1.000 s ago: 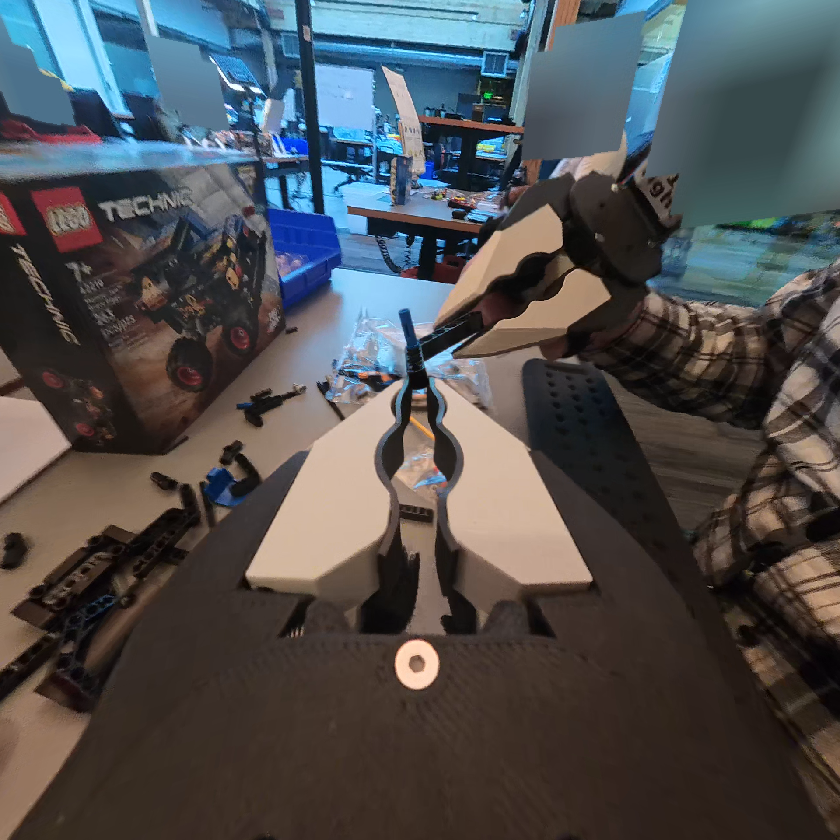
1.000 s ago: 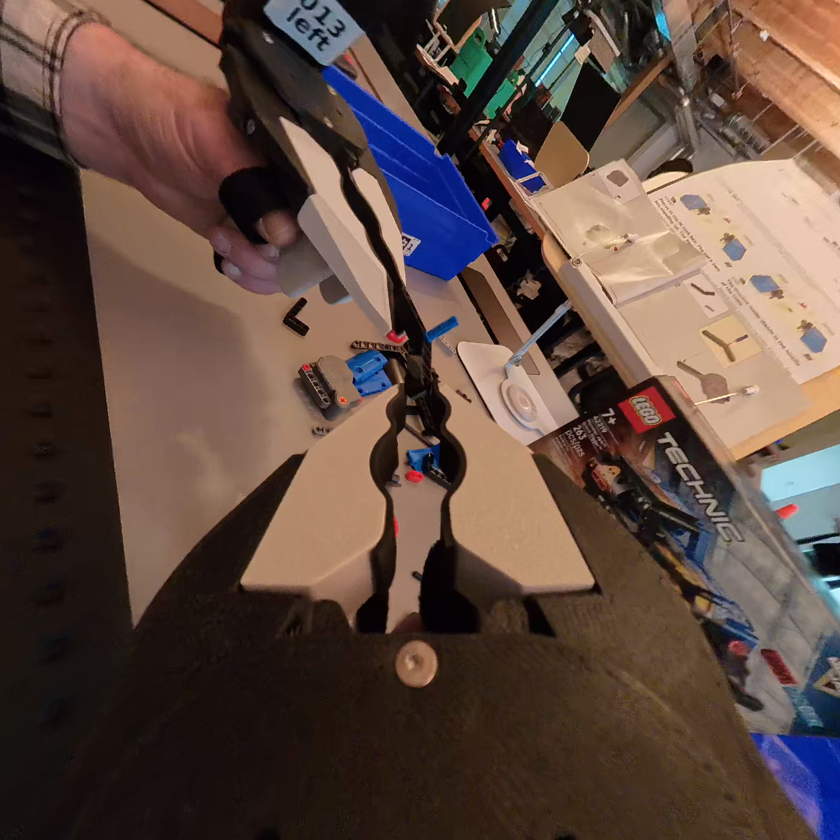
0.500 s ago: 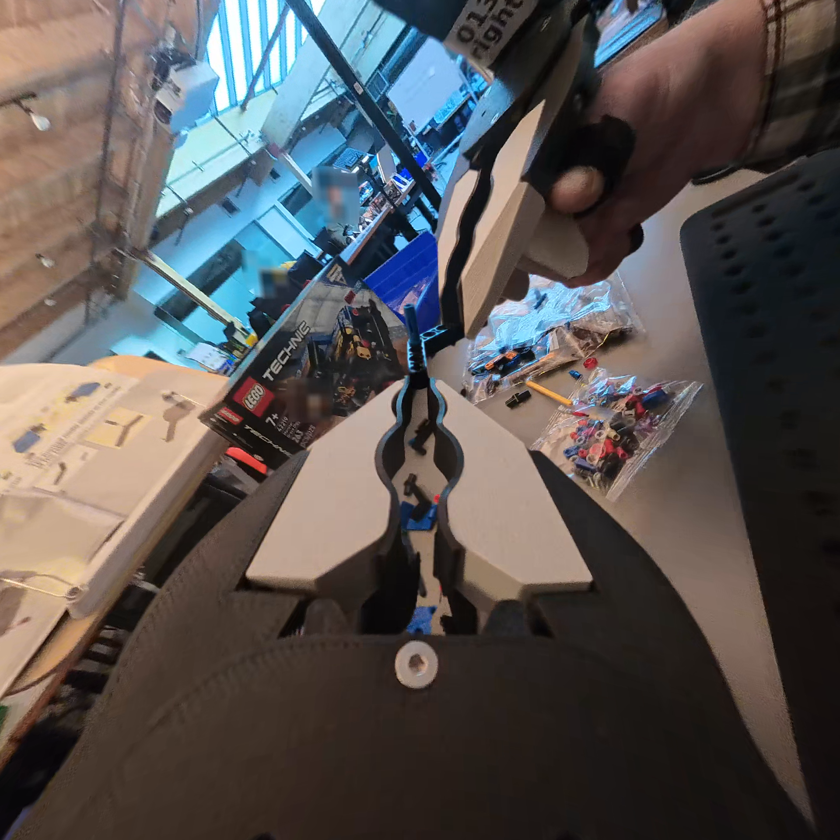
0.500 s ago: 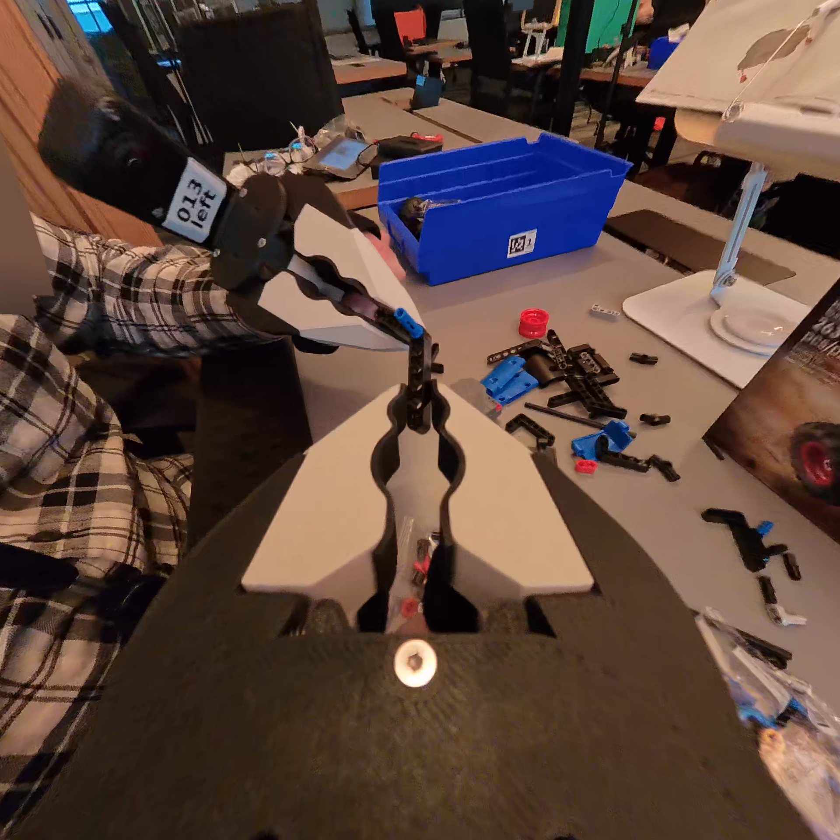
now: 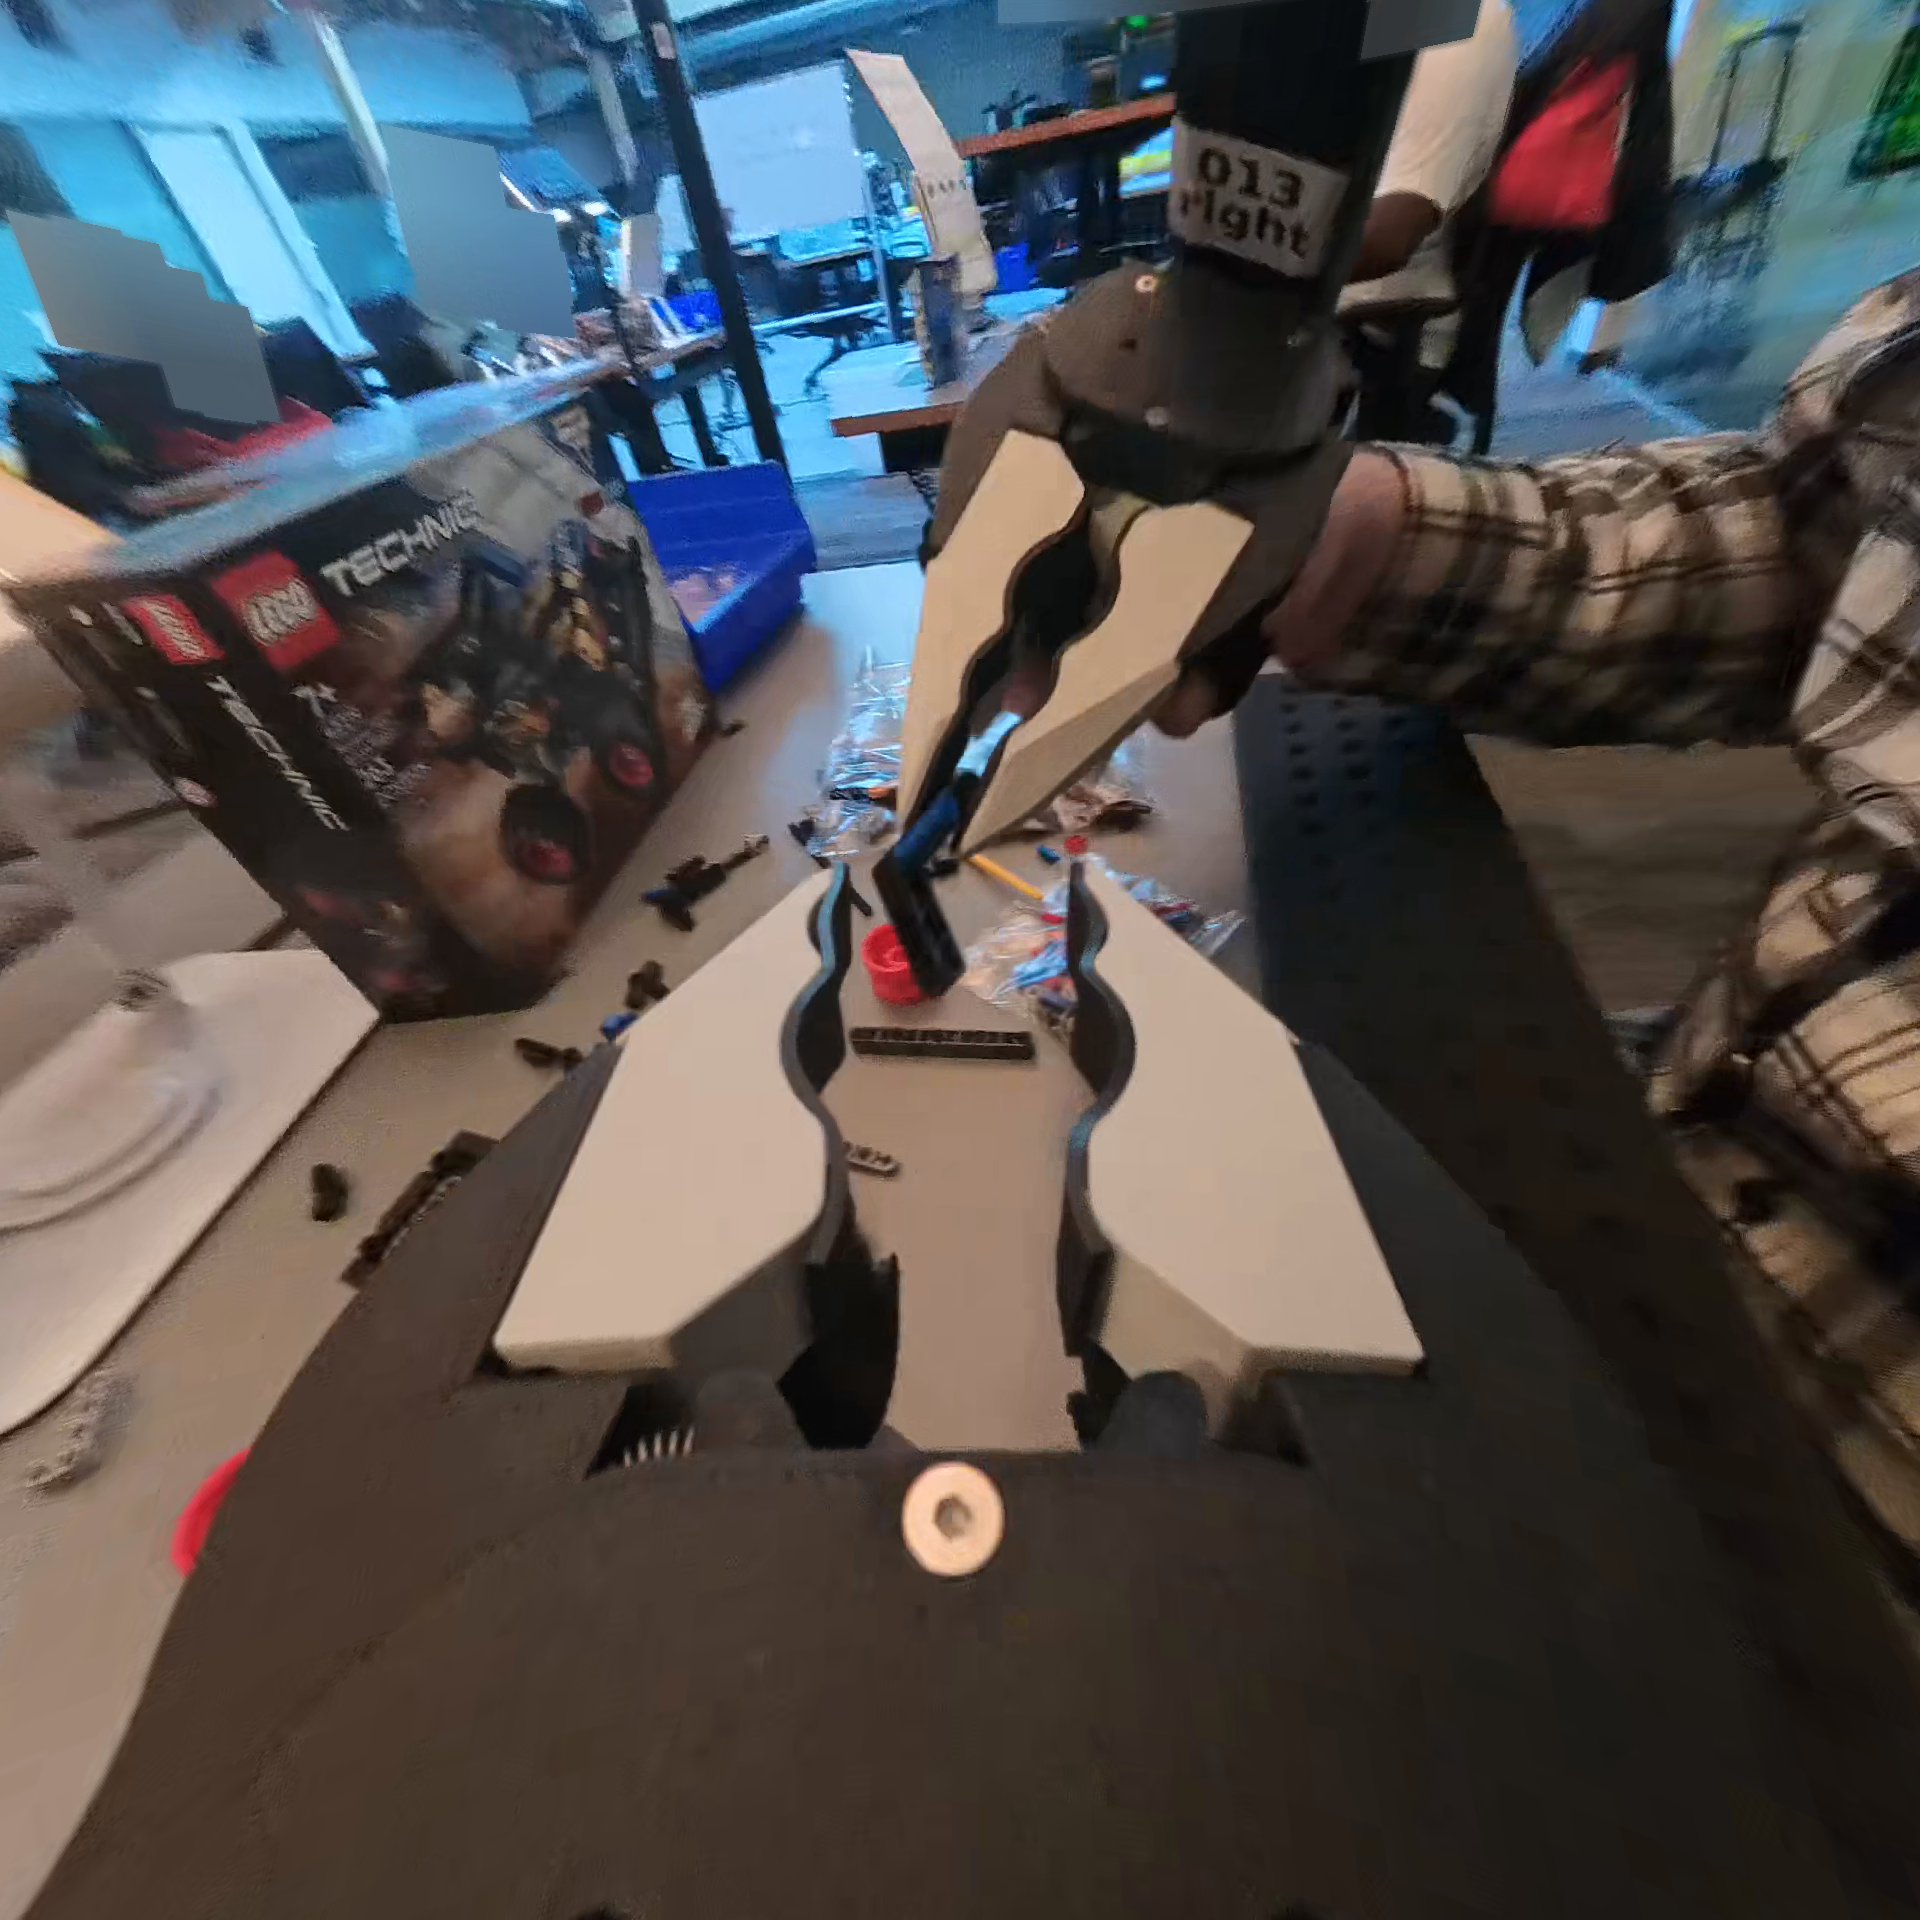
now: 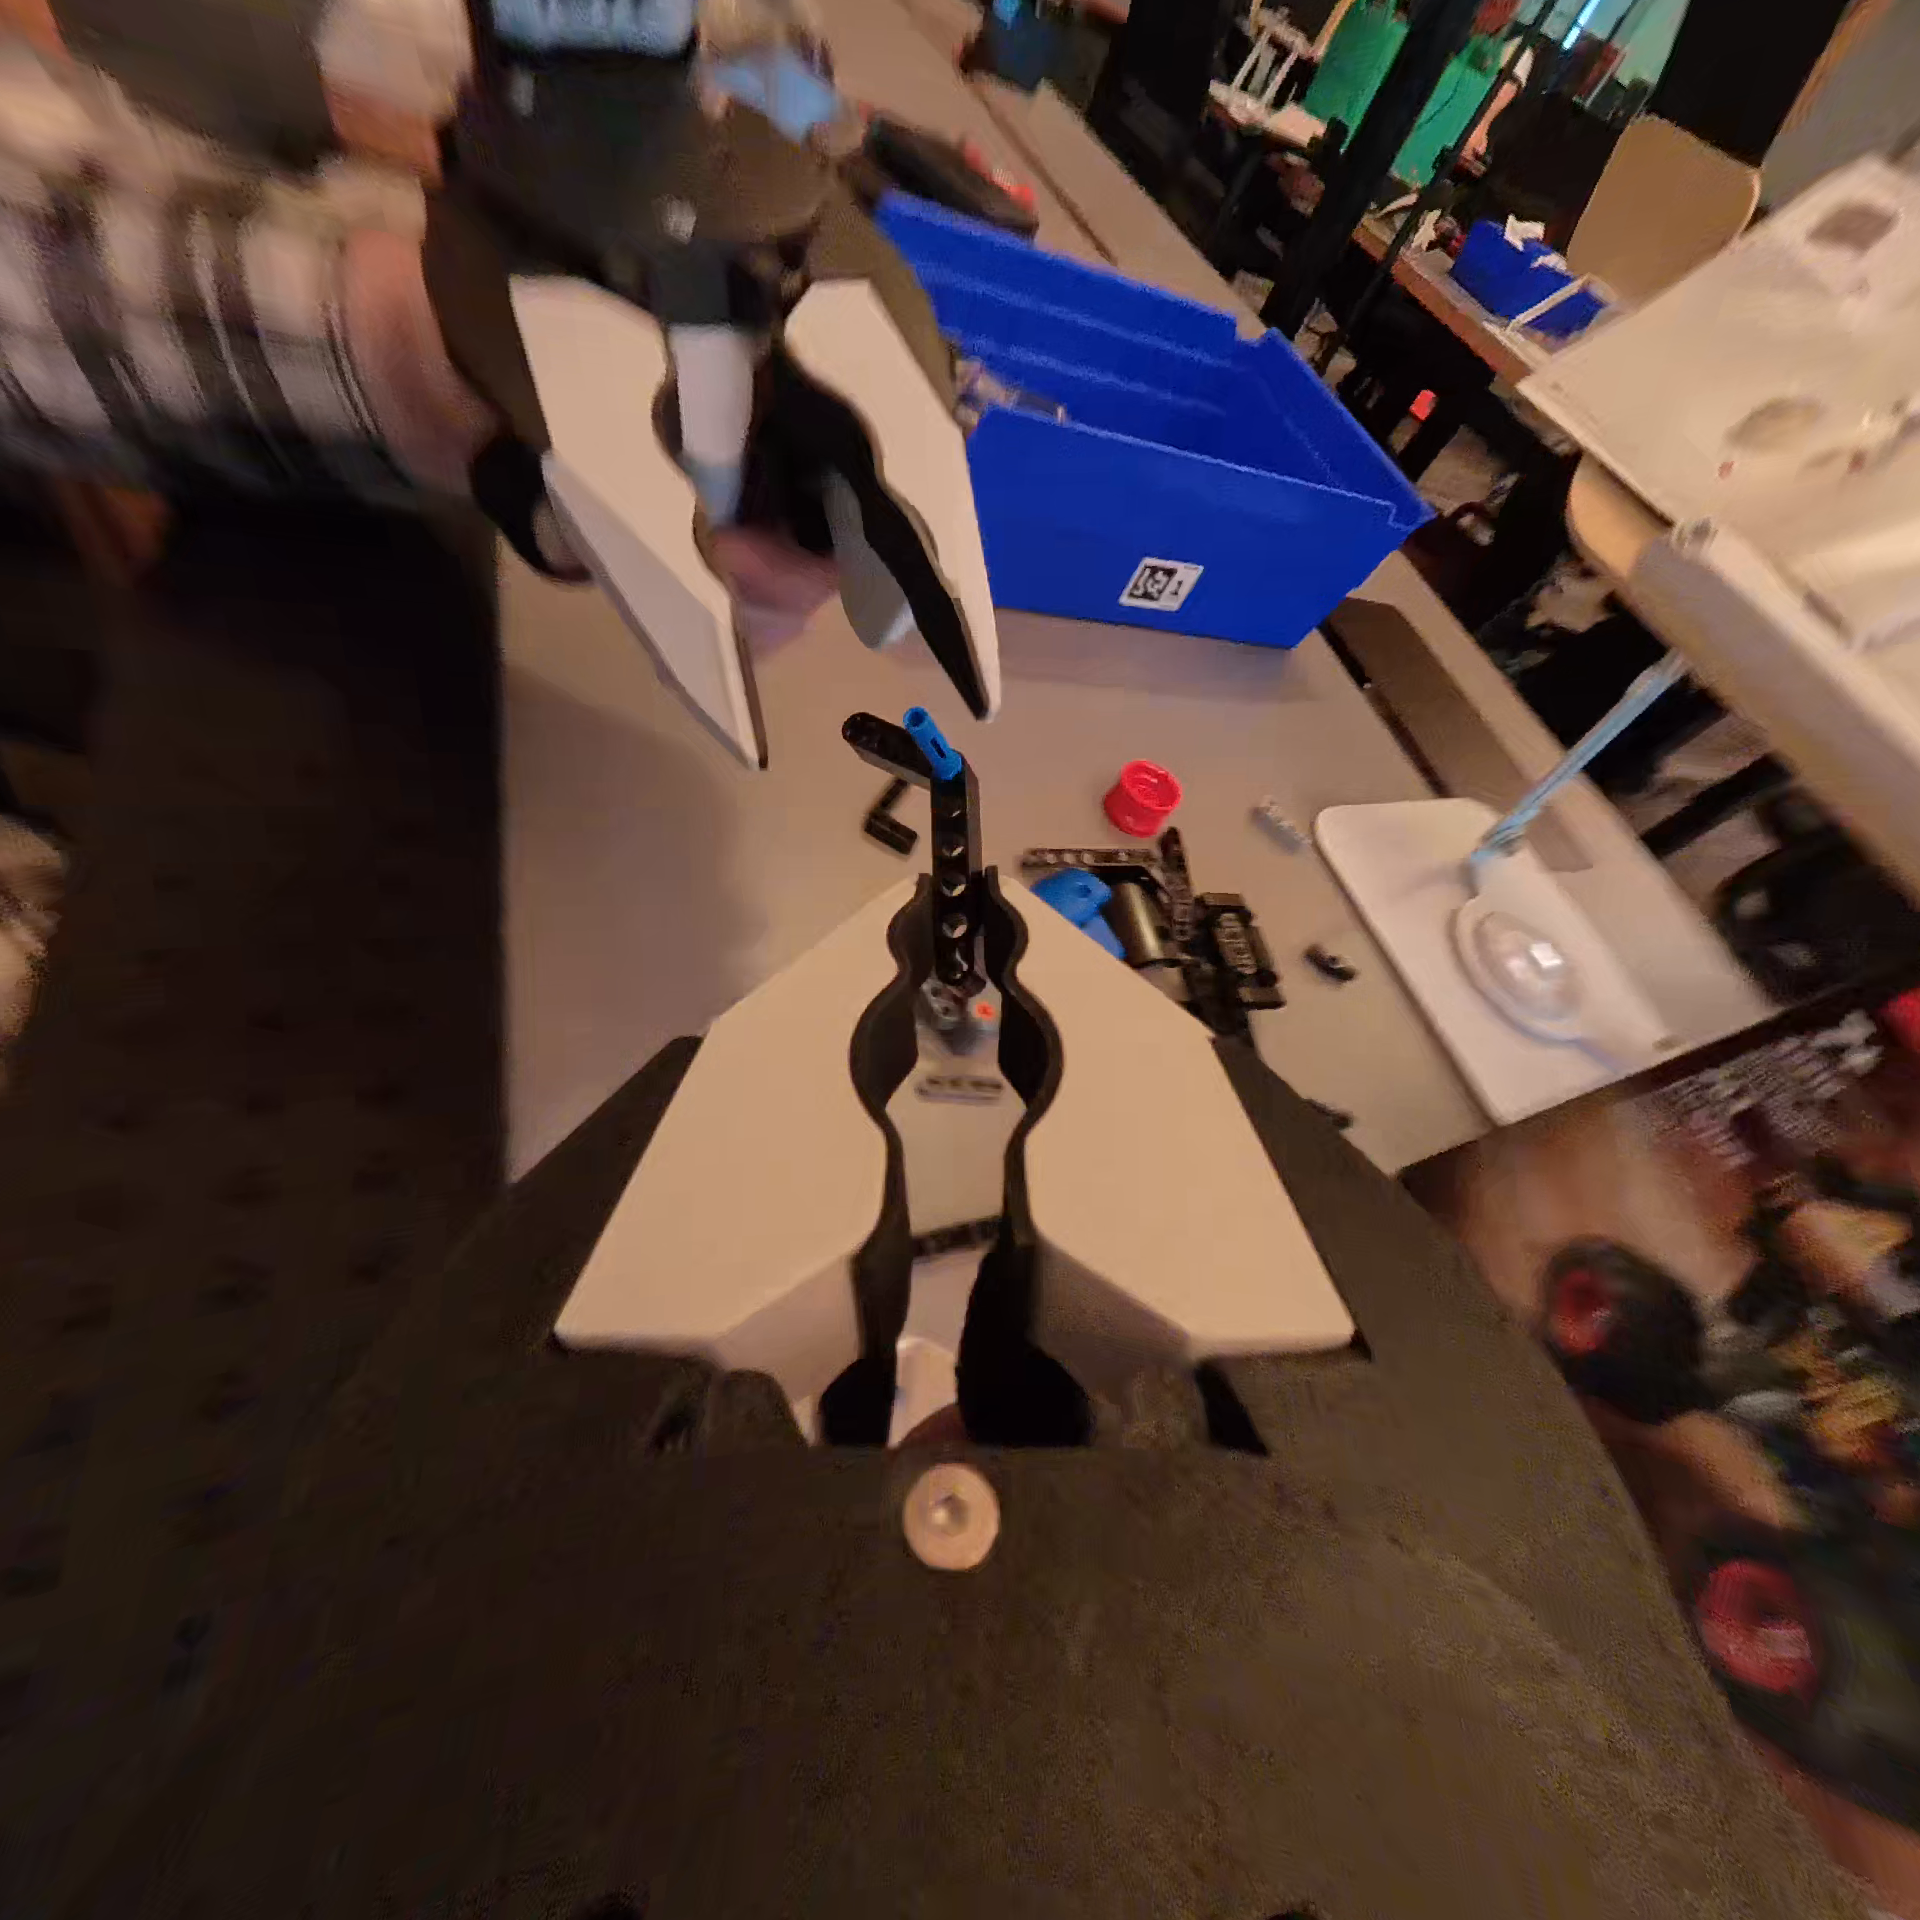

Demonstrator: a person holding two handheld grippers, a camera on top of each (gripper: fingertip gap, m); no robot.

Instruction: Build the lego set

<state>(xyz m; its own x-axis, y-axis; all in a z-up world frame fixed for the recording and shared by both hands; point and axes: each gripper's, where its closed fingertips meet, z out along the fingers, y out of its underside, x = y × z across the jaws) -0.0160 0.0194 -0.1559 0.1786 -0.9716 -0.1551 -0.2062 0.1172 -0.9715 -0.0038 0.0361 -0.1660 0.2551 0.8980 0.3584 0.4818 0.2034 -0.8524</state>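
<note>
My right gripper (image 6: pixel 958 888) is shut on a black beam (image 6: pixel 954 862) held upright. A blue pin (image 6: pixel 928 740) and a short angled black piece (image 6: pixel 883 743) sit at the beam's top. In the left wrist view the right gripper (image 5: pixel 935 826) points down with the beam (image 5: pixel 920 920) hanging from its tips. My left gripper (image 5: pixel 956 883) is open and empty, its fingers on either side of the beam without touching it. It also shows in the right wrist view (image 6: pixel 868 727), open just beyond the pin.
On the grey table are a red wheel hub (image 5: pixel 891 961), a loose black beam (image 5: pixel 940 1042), bags of parts (image 5: pixel 1049 951), a part-built black and blue assembly (image 6: pixel 1164 920), the set's box (image 5: pixel 395 707), a blue bin (image 6: pixel 1143 457) and a white stand base (image 6: pixel 1496 935). The grippers are tip to tip, or close to it. My right gripper's tips are some 15 cm from the red wheel hub (image 5: pixel 891 961).
My left gripper has opened and let go of the pin end. The right gripper keeps the beam. Both grippers have swung and now sit lower over the table.
</note>
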